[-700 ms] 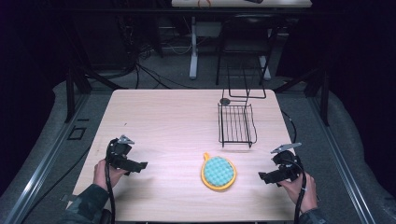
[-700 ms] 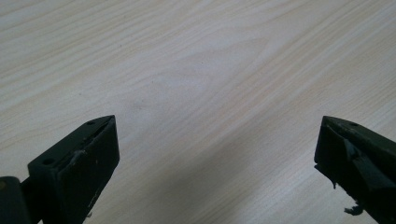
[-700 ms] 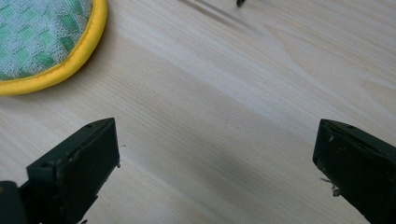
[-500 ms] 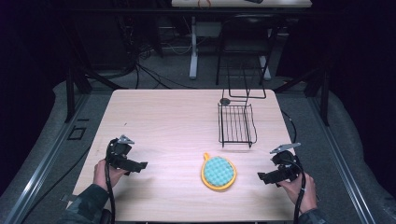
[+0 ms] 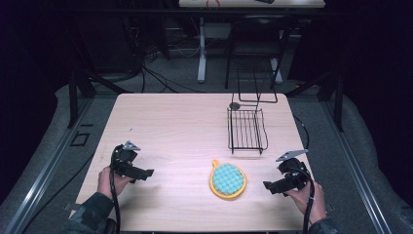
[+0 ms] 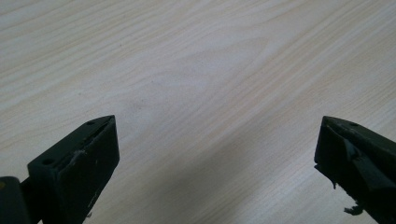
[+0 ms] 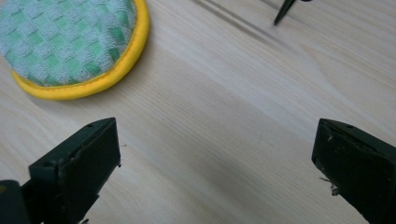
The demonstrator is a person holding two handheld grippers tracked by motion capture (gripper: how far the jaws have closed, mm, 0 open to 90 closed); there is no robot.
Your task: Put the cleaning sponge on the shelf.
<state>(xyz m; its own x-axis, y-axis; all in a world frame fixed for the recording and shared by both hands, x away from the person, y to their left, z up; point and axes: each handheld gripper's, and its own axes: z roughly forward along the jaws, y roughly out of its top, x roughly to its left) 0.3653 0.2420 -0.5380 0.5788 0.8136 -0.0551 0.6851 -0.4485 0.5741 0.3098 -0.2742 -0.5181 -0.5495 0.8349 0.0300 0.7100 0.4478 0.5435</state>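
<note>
Pot holder (image 5: 228, 179) btwn both wide-apart, empty hand-held grippers, left (image 5: 146, 172) & right (image 5: 267, 186); wire rack (image 5: 247, 129) near behind.

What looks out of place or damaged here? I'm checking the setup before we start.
Nothing stands out. The round green pot holder lies flat on the table, the black wire rack stands upright near the far right, nothing is spilled, and the left gripper and right gripper are both open and empty.
</note>
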